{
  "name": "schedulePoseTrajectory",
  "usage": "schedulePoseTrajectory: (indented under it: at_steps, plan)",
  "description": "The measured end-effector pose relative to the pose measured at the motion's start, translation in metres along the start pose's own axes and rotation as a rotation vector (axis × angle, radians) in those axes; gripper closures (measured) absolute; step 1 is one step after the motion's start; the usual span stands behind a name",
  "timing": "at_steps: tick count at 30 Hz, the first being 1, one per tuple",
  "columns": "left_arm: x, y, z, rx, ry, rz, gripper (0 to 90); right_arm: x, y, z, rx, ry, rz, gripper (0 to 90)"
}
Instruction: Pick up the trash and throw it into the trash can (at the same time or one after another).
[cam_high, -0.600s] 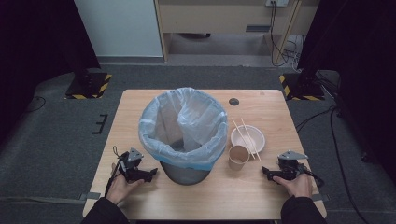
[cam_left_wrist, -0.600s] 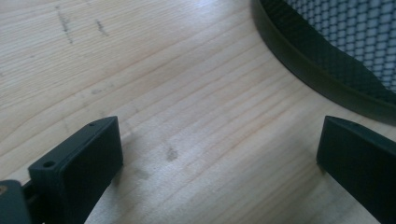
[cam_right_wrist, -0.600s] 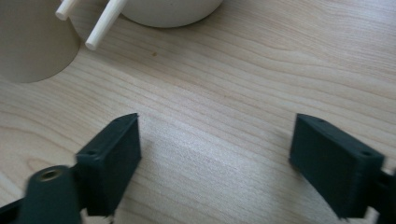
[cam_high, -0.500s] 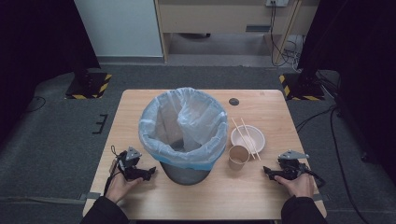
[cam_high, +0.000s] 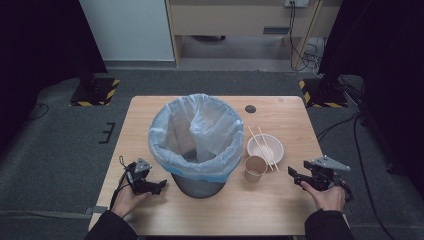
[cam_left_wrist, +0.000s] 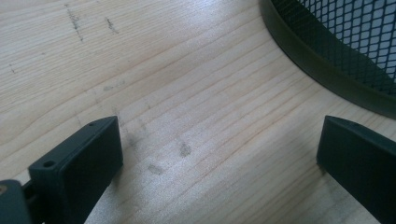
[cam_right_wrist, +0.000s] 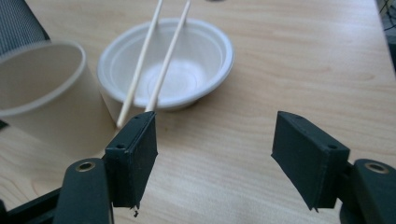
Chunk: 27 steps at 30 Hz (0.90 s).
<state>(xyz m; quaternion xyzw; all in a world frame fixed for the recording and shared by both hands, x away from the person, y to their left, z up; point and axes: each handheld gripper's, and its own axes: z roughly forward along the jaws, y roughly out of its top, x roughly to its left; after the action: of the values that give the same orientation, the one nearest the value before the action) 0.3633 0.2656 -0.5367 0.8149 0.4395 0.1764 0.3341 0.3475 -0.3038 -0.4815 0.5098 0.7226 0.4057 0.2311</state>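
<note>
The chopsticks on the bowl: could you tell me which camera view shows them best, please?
The right gripper view: the chopsticks are close and sharp, lying side by side across the white bowl, their near ends over its rim beside the paper cup. The high view shows them small and thin. The left gripper view faces bare table and the bin's base.
</note>
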Motion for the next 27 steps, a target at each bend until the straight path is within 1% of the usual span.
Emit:
schedulePoseTrajectory:
  at_steps: [3, 5, 12, 15, 17, 21, 25, 26, 27]
  plan:
    - [0.000, 0.000, 0.000, 0.000, 0.000, 0.000, 0.0, 0.001, 0.007, -0.007, -0.035, 0.003, 0.024, 31.3]
    - [0.000, 0.000, 0.000, 0.000, 0.000, 0.000, 0.0, 0.002, 0.011, -0.011, -0.051, 0.007, 0.032, 31.7]
    - [0.000, 0.000, 0.000, 0.001, 0.002, 0.000, 0.0, 0.005, 0.028, -0.024, -0.105, 0.021, 0.026, 32.1]
    - [-0.001, 0.000, 0.000, 0.001, 0.003, 0.000, 0.0, 0.009, 0.038, -0.027, -0.136, 0.030, 0.033, 33.0]
    - [-0.001, 0.000, 0.000, 0.001, 0.004, -0.002, 0.0, 0.011, 0.044, -0.027, -0.155, 0.038, 0.038, 33.2]
    - [-0.001, 0.000, 0.000, 0.001, 0.005, -0.003, 0.0, 0.016, 0.057, -0.025, -0.176, 0.042, 0.024, 32.6]
    - [-0.002, 0.000, 0.000, 0.001, 0.007, -0.005, 0.0, 0.017, 0.068, -0.022, -0.195, 0.045, 0.020, 32.1]
    - [-0.002, 0.000, 0.000, 0.001, 0.007, -0.005, 0.0, 0.017, 0.068, -0.022, -0.195, 0.045, 0.020, 32.1]
    - [-0.002, 0.000, 0.000, 0.000, 0.007, -0.005, 0.0, 0.017, 0.074, -0.020, -0.208, 0.046, 0.021, 32.0]
